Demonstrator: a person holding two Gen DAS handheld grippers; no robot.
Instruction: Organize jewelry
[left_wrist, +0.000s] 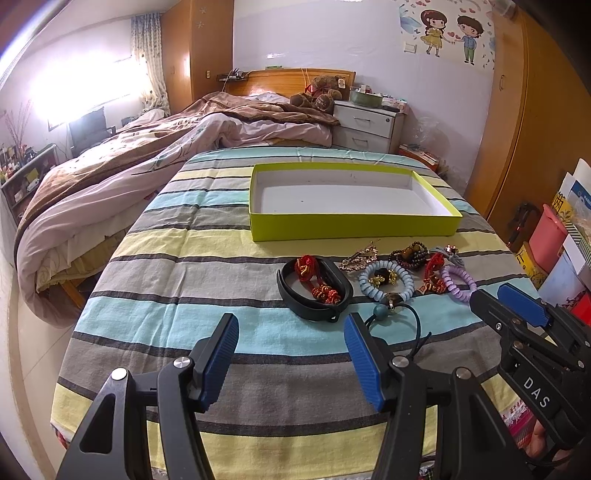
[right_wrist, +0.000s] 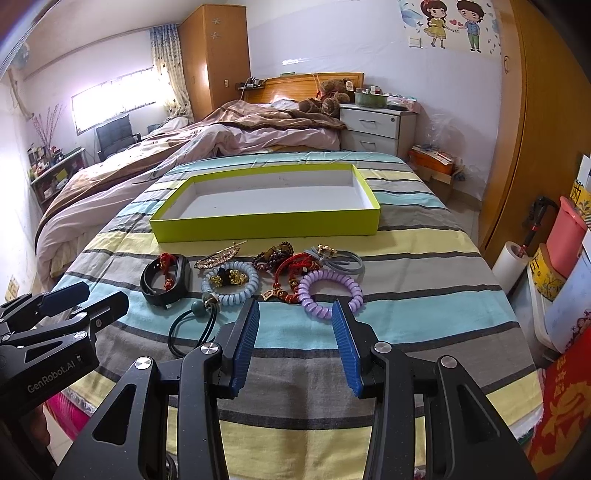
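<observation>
Both my left hand-held gripper (left_wrist: 291, 354) and right hand-held gripper (right_wrist: 295, 345) hang released, holding nothing. Jewelry pile (right_wrist: 258, 275) just ahead, lime box (right_wrist: 266, 221) beyond it. Bare striped desk (left_wrist: 166, 295) off left.

Black left gripper (left_wrist: 291, 354), right gripper (right_wrist: 295, 339), ribbed blue fingers (right_wrist: 246, 343), silver screws, white lettering

Ahead of my grippers the striped cloth (right_wrist: 424, 280) covers the table, carrying a green tray (right_wrist: 266, 221) farthest from me and, nearer my fingers, a jewelry heap (right_wrist: 258, 277) with a purple coil bracelet (right_wrist: 330, 288).
</observation>
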